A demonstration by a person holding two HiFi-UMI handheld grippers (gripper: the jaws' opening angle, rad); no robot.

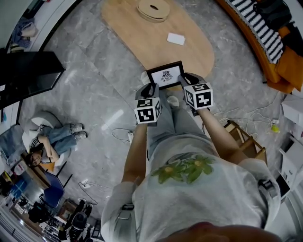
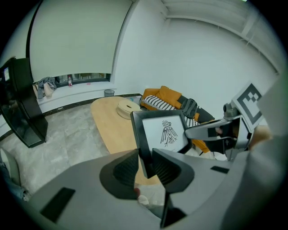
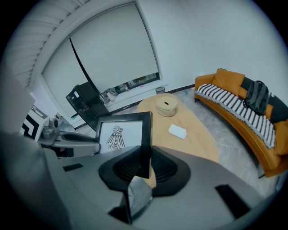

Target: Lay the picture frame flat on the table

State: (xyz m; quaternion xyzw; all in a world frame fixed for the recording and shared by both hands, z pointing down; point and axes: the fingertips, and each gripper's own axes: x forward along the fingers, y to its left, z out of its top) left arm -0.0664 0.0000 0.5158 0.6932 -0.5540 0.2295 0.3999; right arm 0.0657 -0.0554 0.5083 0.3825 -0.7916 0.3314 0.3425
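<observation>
The black picture frame [image 1: 165, 74] with a bird drawing stands nearly upright over the near end of the oval wooden table [image 1: 189, 52]. My left gripper [image 1: 151, 88] is shut on its left side bar, and my right gripper [image 1: 185, 81] is shut on its right side bar. In the left gripper view the frame [image 2: 164, 132] rises from between the jaws of the left gripper [image 2: 145, 156], with the right gripper [image 2: 211, 132] at its far side. In the right gripper view the frame's edge [image 3: 145, 134] sits between the pads of the right gripper [image 3: 145, 161].
A round wooden holder [image 1: 153, 9] and a small white box [image 1: 175, 38] lie farther back on the table. An orange sofa [image 1: 265, 33] curves along the right. A wooden stool [image 1: 244, 139] stands to my right, a person [image 1: 52, 142] sits at the left, and cables cross the floor.
</observation>
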